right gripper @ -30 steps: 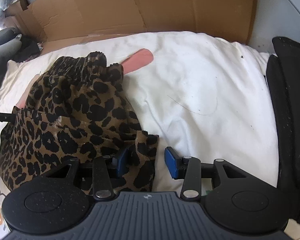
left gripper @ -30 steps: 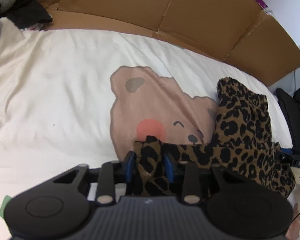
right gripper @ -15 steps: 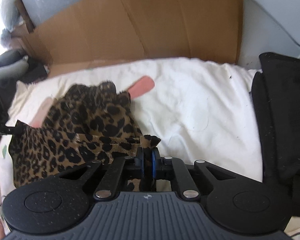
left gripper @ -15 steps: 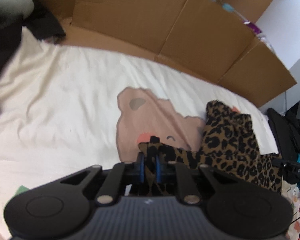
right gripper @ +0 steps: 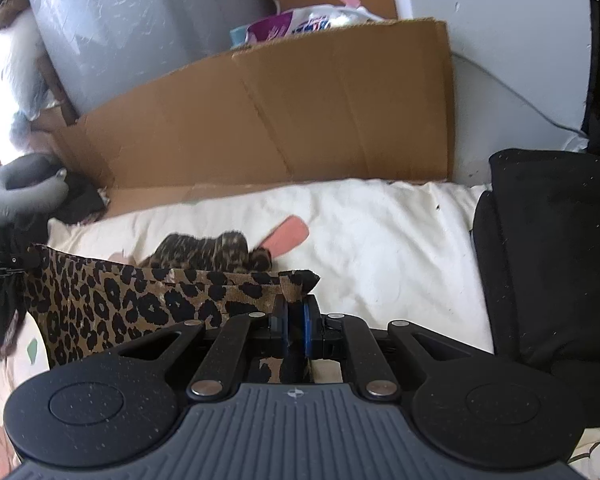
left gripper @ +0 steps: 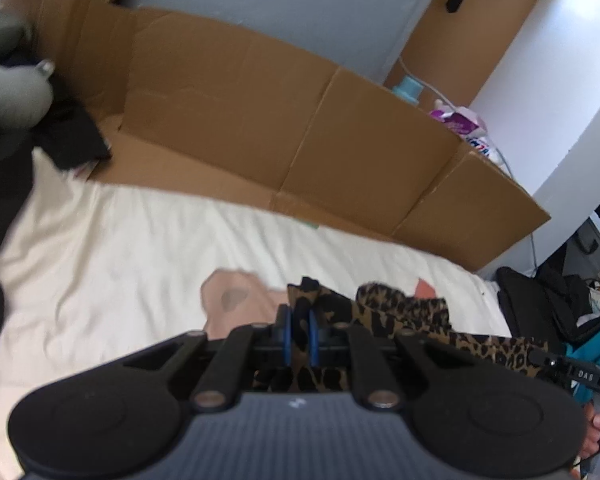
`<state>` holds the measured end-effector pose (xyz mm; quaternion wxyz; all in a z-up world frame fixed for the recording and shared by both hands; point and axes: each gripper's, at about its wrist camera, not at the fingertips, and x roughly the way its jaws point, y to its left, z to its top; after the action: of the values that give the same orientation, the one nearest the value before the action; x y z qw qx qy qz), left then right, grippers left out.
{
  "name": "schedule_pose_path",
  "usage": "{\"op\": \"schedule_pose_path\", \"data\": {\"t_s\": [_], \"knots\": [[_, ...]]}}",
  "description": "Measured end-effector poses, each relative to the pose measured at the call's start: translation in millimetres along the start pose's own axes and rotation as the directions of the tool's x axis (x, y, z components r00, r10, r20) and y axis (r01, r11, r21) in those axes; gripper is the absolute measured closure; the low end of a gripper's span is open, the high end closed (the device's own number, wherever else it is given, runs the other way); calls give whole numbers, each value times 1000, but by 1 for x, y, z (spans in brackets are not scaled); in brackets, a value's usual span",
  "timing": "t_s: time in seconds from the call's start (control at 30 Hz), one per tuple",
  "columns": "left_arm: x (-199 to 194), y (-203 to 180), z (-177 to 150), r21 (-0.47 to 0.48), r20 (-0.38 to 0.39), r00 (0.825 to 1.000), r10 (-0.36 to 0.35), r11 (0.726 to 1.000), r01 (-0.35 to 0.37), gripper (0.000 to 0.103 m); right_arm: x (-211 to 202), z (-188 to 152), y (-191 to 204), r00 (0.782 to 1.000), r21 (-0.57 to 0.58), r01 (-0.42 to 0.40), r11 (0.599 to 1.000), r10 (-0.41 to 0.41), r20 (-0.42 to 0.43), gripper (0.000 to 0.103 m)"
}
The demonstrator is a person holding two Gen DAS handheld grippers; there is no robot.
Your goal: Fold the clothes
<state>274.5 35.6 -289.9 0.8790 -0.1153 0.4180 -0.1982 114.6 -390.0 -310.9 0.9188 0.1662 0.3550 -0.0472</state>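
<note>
got my left gripper (left gripper: 299, 330) and right gripper (right gripper: 296, 326) each pinched tight on a corner of the leopard cloth (right gripper: 112, 300), its edge stretched between them above the white sheet (right gripper: 380, 240).

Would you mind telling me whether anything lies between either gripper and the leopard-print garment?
Nothing visible does: the left gripper and right gripper are each shut directly on an edge of the leopard-print garment, holding it above the white bedding.

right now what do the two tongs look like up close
Both tongs, left and right, look alike: matte black bodies with ribbed grey centre panels, round discs on both sides, silver pivot pins, and blue pads on the fingers. The right one is dust-speckled.
</note>
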Motion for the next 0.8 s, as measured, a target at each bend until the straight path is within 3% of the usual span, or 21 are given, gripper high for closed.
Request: {"op": "schedule_pose_path", "data": {"t_s": [0.27, 0.8], "knots": [[17, -12, 24, 26, 29, 1000, 5, 1000, -6, 94, 5, 21, -6, 999, 21, 9, 1000, -10, 34, 98], [54, -4, 38, 43, 7, 998, 64, 997, -64, 94, 44, 43, -8, 1000, 14, 26, 1000, -26, 3, 98]]}}
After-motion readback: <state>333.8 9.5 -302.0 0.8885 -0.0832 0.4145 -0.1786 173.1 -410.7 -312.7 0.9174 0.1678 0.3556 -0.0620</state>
